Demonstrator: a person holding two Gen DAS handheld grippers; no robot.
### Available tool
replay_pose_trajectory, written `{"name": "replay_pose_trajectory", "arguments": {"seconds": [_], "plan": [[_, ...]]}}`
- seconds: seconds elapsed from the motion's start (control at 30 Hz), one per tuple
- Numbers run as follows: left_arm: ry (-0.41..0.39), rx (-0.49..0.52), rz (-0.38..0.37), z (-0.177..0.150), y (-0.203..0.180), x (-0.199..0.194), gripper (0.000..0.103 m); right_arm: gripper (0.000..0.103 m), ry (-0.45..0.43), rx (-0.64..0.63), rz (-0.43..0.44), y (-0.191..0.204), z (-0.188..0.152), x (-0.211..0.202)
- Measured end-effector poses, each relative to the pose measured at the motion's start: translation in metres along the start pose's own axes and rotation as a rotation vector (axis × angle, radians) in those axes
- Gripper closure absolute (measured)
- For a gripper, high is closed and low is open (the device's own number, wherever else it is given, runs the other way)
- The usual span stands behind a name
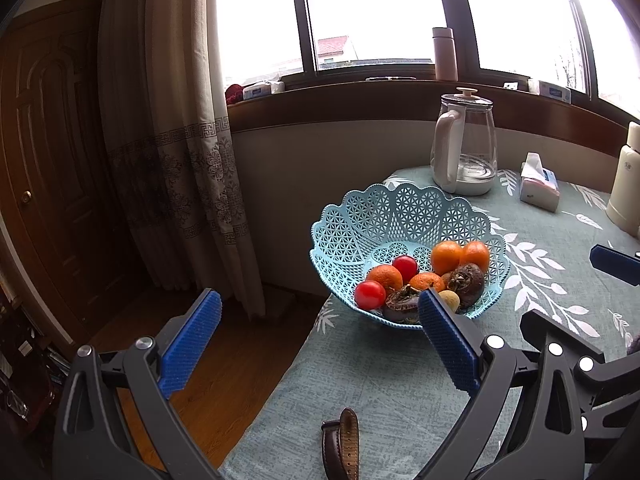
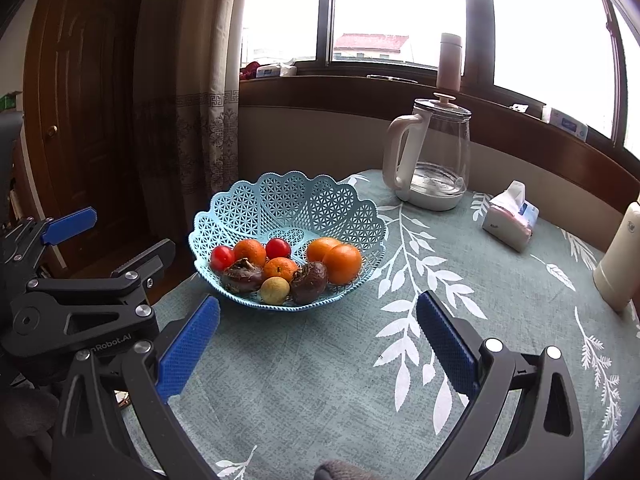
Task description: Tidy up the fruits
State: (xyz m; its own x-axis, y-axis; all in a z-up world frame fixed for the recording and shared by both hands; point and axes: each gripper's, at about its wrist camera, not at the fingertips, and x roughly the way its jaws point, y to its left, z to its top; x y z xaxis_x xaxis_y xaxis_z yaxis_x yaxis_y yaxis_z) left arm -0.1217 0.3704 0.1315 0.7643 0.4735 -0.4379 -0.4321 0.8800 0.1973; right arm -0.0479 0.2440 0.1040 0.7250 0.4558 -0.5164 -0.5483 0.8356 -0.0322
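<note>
Left wrist view
Left gripper: jaws spread wide, nothing between them; held above the near left edge of the tabletop.
Basket: pale blue lattice, scalloped rim, at the left side of the tabletop, just beyond the right blue pad.
Fruit: oranges, two red tomatoes, dark brown fruits and one small yellow fruit, all inside the basket.
Watch strap: brown, lying on the cloth at the near edge.
Far side: glass kettle, tissue pack, cream flask at the right.
Right gripper: only one blue pad shows at the right edge.

Right wrist view
Right gripper: jaws spread wide, holding nothing, over the leaf-print cloth near the basket.
Fruit: oranges, tomatoes, brown fruits, yellow fruit, all in the basket's near half.
Left gripper: at the left, jaws apart.
Kettle: far, right of the basket; tissue pack further right.
</note>
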Motion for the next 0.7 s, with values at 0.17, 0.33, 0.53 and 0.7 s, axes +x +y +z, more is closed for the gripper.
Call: {"name": "replay_pose_trajectory", "arguments": {"seconds": [0.17, 0.33, 0.53, 0.7], "plan": [[0.0, 0.0, -0.001, 0.0, 0.0, 0.0, 0.003, 0.005, 0.003, 0.0, 0.002, 0.0, 0.0, 0.001], [0.001, 0.003, -0.004, 0.0, -0.001, 0.001, 0.003, 0.005, 0.018, 0.02, 0.027, -0.004, -0.002, 0.005], [0.006, 0.014, -0.014, -0.003, -0.006, 0.002, 0.003, 0.005, 0.03, 0.044, 0.017, -0.015, -0.006, 0.007], [0.016, 0.023, -0.035, -0.005, -0.014, 0.002, 0.003, 0.005, 0.07, 0.074, -0.029, -0.035, -0.013, 0.009]]}}
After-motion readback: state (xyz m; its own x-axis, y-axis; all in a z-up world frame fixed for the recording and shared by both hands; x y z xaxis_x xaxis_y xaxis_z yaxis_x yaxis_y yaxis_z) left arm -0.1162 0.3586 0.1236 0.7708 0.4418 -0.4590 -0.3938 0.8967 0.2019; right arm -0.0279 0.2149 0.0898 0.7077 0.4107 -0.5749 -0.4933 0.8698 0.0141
